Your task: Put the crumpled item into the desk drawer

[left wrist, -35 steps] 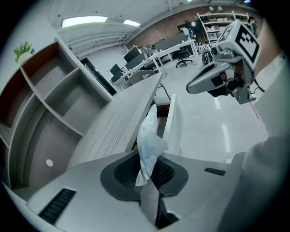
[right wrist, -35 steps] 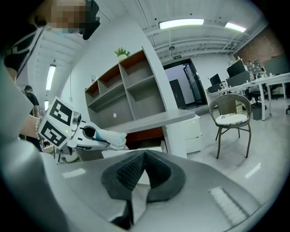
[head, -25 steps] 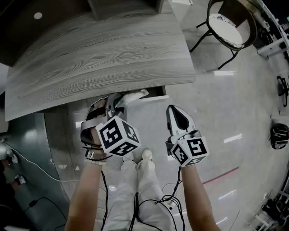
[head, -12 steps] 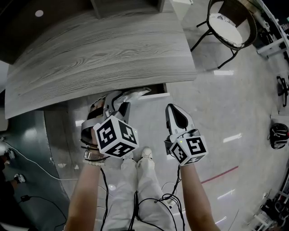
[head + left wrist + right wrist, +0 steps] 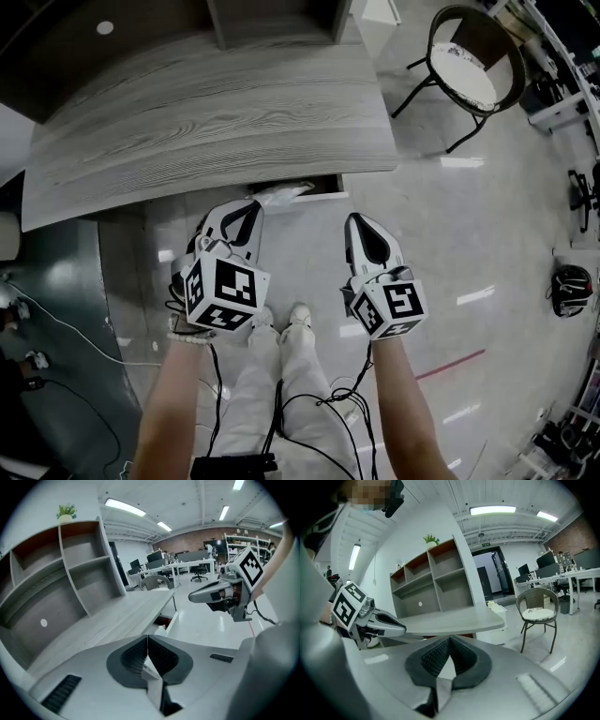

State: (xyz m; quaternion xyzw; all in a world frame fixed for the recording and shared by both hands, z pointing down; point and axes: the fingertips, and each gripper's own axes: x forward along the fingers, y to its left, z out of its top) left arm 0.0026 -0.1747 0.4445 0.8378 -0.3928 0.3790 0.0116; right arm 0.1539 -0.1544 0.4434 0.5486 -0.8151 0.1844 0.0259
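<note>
Currently left gripper and right gripper are both clamped shut, empty, just below the desk edge mid-frame. Crumpled item sits in the part-open drawer but seems to poke over its front, so pushing the drawer shut likely jams or spills it.

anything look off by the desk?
Yes: the crumpled item pokes up out of the drawer, which stands ajar under the desk edge, so it doesn't look fully tucked in.

Glossy floor, wicker chair, shelving
</note>
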